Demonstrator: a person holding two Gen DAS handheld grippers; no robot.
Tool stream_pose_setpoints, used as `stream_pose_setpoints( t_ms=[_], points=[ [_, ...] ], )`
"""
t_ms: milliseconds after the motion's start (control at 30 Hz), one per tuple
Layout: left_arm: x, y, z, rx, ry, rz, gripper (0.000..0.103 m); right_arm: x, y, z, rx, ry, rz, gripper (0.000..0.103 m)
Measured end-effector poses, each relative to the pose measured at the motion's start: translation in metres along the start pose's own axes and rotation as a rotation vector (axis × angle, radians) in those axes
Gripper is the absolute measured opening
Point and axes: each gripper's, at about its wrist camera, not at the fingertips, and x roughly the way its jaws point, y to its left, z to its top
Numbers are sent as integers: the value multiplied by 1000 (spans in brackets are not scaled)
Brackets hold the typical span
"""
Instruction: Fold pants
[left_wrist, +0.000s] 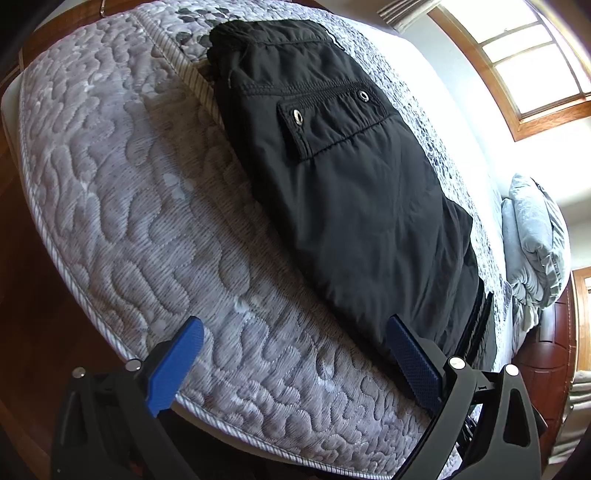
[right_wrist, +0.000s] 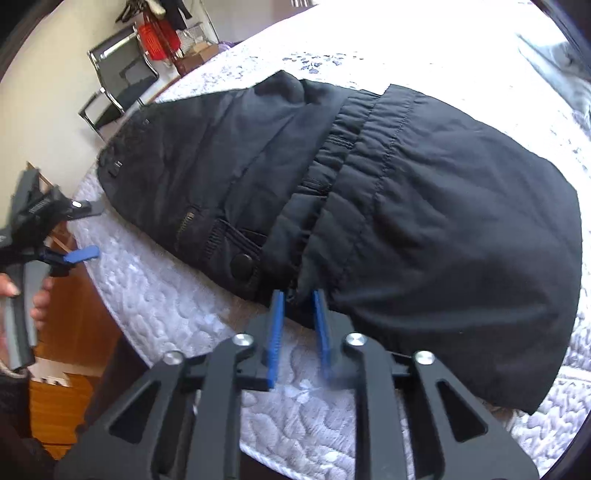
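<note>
The quilted grey mattress (left_wrist: 122, 206) spread beneath both tongs. On it the black pants (right_wrist: 424, 229) lay folded over, ahead of the right gripper (right_wrist: 300, 299) and beside the left gripper's (left_wrist: 295, 328) right finger. The right gripper's blue fingers (right_wrist: 277, 332) had pinched narrowly on the pants' near edge; the left gripper gaped wide, holding nothing.

Left gripper (left_wrist: 295, 354) angled downward, jaws spread wide, nothing between them. Right gripper (right_wrist: 299, 299) angled downward too, jaws narrow, blue pads (right_wrist: 277, 321) pinching a fabric edge.
</note>
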Motion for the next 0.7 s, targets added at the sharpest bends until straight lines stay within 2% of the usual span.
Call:
stream_pose_setpoints(
  t_ms=[33, 200, 300, 467, 567, 700],
  points=[
    [0, 0, 2, 0, -1, 1, 99, -4, -1, 0, 10, -7, 23, 34],
    [-5, 9, 21, -53, -22, -55, 99, -42, -12, 0, 70, -85, 89, 40],
    [-7, 16, 34, -83, -43, -111, 99, -69, -32, -6, 146, -140, 113, 49],
    [-2, 39, 57, -186, -68, -250, 99, -100, -76, -22, 278, -201, 101, 50],
    [0, 50, 67, -219, -82, -304, 99, -109, -100, -33, 344, -212, 47, 50],
    [9, 61, 81, -256, -79, -372, 99, -112, -119, -42, 422, -219, 33, 50]
  ],
)
